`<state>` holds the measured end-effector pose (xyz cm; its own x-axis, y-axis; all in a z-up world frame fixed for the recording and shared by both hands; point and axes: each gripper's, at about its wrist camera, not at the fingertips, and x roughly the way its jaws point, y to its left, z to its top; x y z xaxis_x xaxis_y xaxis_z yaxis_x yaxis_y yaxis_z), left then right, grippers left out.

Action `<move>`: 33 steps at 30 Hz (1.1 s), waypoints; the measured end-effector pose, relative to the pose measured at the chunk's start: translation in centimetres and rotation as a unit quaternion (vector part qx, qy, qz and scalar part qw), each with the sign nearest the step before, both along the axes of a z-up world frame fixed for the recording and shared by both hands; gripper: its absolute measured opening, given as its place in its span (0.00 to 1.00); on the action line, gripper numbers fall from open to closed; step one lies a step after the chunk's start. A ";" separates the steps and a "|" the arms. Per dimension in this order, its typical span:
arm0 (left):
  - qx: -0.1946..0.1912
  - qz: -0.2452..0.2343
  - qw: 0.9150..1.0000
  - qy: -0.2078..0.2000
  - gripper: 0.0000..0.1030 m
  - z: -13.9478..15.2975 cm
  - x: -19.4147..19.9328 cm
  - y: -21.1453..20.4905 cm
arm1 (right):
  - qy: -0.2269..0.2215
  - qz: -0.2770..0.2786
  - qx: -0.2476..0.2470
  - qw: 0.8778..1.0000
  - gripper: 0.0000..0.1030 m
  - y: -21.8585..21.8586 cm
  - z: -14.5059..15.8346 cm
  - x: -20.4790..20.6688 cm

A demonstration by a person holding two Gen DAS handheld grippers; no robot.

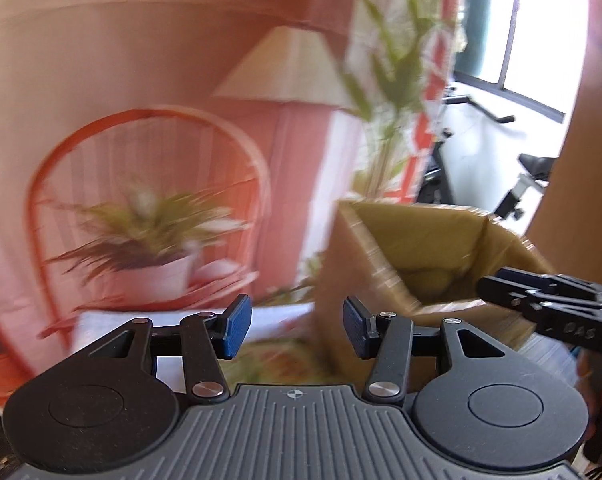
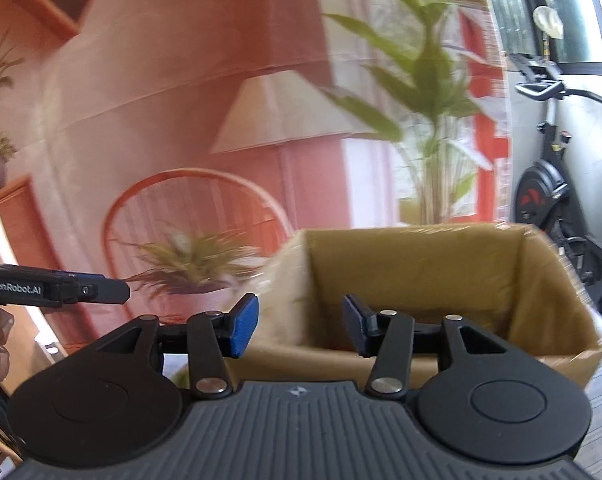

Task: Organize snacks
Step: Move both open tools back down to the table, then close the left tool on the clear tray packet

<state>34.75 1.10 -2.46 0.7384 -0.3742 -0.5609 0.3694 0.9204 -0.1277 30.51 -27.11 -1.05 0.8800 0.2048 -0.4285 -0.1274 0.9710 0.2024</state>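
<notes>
Right wrist view: right gripper (image 2: 297, 326) spread wide, nothing between its blue pads (image 2: 244, 326), poised at the near rim of the open cardboard box (image 2: 421, 276). No snacks discernible; box floor hidden. Left wrist view: left gripper (image 1: 297, 328) likewise released and empty, just left of the box. Behind it, a pink room backdrop (image 2: 181, 100); exercise bike (image 2: 549, 192) at right.

Both wrist views face the printed pink backdrop (image 1: 141, 60) from close by: the left looks from left of the cardboard box (image 1: 421, 248), the right straight over its near rim; both share box and backdrop.
</notes>
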 end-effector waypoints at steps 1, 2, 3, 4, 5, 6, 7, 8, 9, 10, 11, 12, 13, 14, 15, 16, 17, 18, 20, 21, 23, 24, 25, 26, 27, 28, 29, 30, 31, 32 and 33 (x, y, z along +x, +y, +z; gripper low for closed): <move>0.005 0.009 1.000 0.002 0.52 -0.4 -0.3 1.1 | 0.000 0.006 0.002 1.000 0.52 1.1 -0.3 -0.2; 0.011 0.018 1.000 0.003 0.52 -0.9 -0.5 2.4 | 0.000 0.012 0.004 1.000 0.54 1.9 -0.6 -0.4; 0.017 0.025 1.000 0.005 0.52 -1.4 -0.8 3.5 | 0.002 0.019 0.008 1.000 0.55 3.1 -1.1 -0.5; 0.022 0.032 0.999 0.009 0.52 -1.8 -0.9 4.4 | 0.004 0.025 0.011 1.000 0.55 4.1 -1.6 -0.7; 0.027 0.039 0.999 0.014 0.52 -2.4 -1.0 5.5 | 0.008 0.032 0.015 0.999 0.55 5.1 -2.2 -0.8; 0.031 0.042 0.998 0.019 0.52 -2.9 -1.1 6.3 | 0.012 0.041 0.019 0.999 0.55 6.0 -2.7 -0.8; 0.035 0.045 0.998 0.023 0.51 -3.5 -1.2 7.0 | 0.018 0.051 0.022 0.998 0.55 7.2 -3.4 -0.9; 0.039 0.049 0.998 0.028 0.51 -4.2 -1.3 7.7 | 0.023 0.059 0.023 0.998 0.55 8.1 -4.0 -0.7; 0.041 0.052 0.997 0.032 0.51 -4.8 -1.4 8.3 | 0.030 0.068 0.023 0.997 0.55 9.1 -4.6 -0.7; 0.042 0.054 0.997 0.038 0.51 -5.6 -1.4 8.9 | 0.036 0.077 0.024 0.996 0.55 10.1 -5.3 -0.5; 0.043 0.055 0.996 0.046 0.51 -6.5 -1.3 9.3 | 0.042 0.087 0.024 0.995 0.55 11.1 -6.1 -0.4; 0.043 0.056 0.996 0.054 0.51 -7.4 -1.3 9.7 | 0.046 0.096 0.021 0.994 0.55 12.1 -6.7 -0.4; 0.043 0.058 0.995 0.063 0.51 -8.3 -1.2 10.1 | 0.051 0.103 0.017 0.993 0.55 13.0 -7.5 -0.3; 0.044 0.059 0.995 0.072 0.52 -9.3 -1.1 10.5 | 0.057 0.110 0.013 0.992 0.55 13.8 -8.2 -0.2; 0.049 0.056 0.994 0.075 0.52 -10.2 -1.2 10.8 | 0.063 0.117 0.011 0.991 0.55 14.5 -9.0 -0.1; 0.053 0.053 0.994 0.080 0.52 -11.1 -1.3 11.0 | 0.072 0.124 0.009 0.990 0.55 15.2 -9.7 0.0; 0.058 0.050 0.994 0.084 0.52 -11.9 -1.4 11.1 | 0.082 0.128 0.008 0.988 0.55 15.8 -10.5 0.2; 0.061 0.047 0.993 0.091 0.52 -12.7 -1.5 11.2 | 0.090 0.133 0.007 0.987 0.55 16.3 -11.1 0.2; 0.063 0.042 0.992 0.103 0.54 -14.3 -1.7 11.3 | 0.103 0.141 -0.005 0.985 0.55 17.2 -12.3 0.4; 0.061 0.041 0.992 0.105 0.55 -14.9 -2.0 11.4 | 0.107 0.144 -0.014 0.984 0.55 17.7 -12.7 0.5; 0.061 0.041 0.991 0.109 0.57 -16.1 -2.9 11.4 | 0.113 0.146 -0.020 0.983 0.55 17.9 -13.1 0.6; 0.064 0.042 0.991 0.111 0.57 -16.6 -2.9 11.3 | 0.116 0.146 -0.020 0.982 0.55 18.0 -13.3 0.7; 0.071 0.044 0.990 0.113 0.58 -17.0 -3.1 11.2 | 0.118 0.144 -0.020 0.982 0.55 18.0 -13.4 0.8; 0.077 0.048 0.989 0.115 0.58 -17.6 -3.2 11.1 | 0.120 0.143 -0.020 0.982 0.55 17.9 -13.5 0.8; 0.082 0.054 0.988 0.119 0.59 -18.0 -3.2 11.0 | 0.123 0.141 -0.019 0.982 0.55 17.9 -13.7 0.9; 0.082 0.059 0.987 0.122 0.61 -18.4 -3.1 11.0 | 0.125 0.141 -0.019 0.982 0.55 17.8 -13.8 0.9; 0.078 0.061 0.987 0.126 0.61 -18.7 -3.0 11.1 | 0.128 0.142 -0.018 0.981 0.55 17.7 -14.0 0.8; 0.072 0.062 0.987 0.130 0.62 -18.9 -2.9 11.1 | 0.131 0.142 -0.018 0.981 0.55 17.7 -14.1 0.8; 0.068 0.062 0.987 0.132 0.62 -19.0 -2.8 11.0 | 0.135 0.143 -0.017 0.980 0.55 17.7 -14.3 0.7; 0.065 0.060 0.987 0.133 0.64 -19.1 -2.8 10.9 | 0.137 0.144 -0.016 0.980 0.55 17.6 -14.4 0.6; 0.065 0.057 0.987 0.132 0.65 -19.2 -3.0 10.6 | 0.140 0.145 -0.015 0.979 0.55 17.6 -14.6 0.5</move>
